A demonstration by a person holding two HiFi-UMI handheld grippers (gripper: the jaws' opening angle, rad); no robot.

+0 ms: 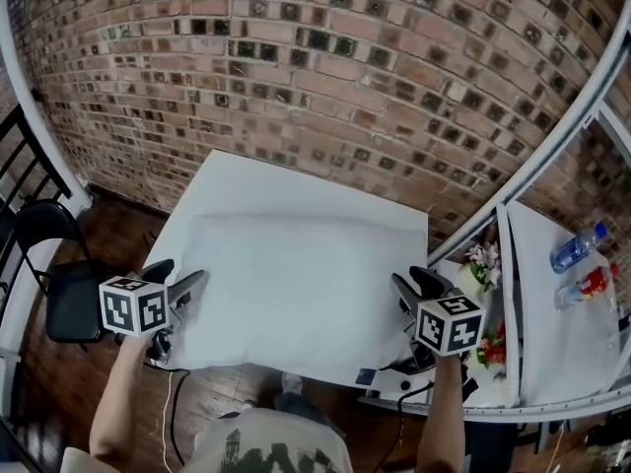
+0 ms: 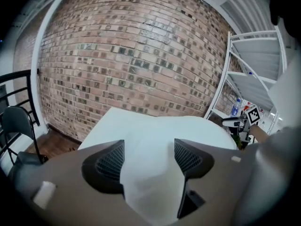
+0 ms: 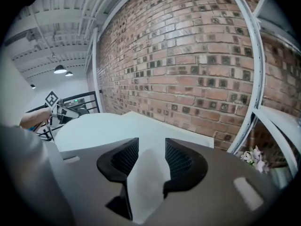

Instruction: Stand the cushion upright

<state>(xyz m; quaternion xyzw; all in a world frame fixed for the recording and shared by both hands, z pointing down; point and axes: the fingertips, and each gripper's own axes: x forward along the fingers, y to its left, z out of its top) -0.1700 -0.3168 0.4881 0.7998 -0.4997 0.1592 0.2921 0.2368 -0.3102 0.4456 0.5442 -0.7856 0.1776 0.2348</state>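
The cushion (image 1: 296,284) is judged to be soft, light and floppy, so it is best taken by its two near corners, one at each side. At the left, the left gripper (image 1: 190,286) is held wide, with a corner between its jaws but not pinched. In the middle, the cushion is seen lying flat on the table (image 1: 242,177), plain white, wide and puffy. At the right, the right gripper (image 1: 406,290) is held half wide, with the other corner between its jaws, not squeezed.
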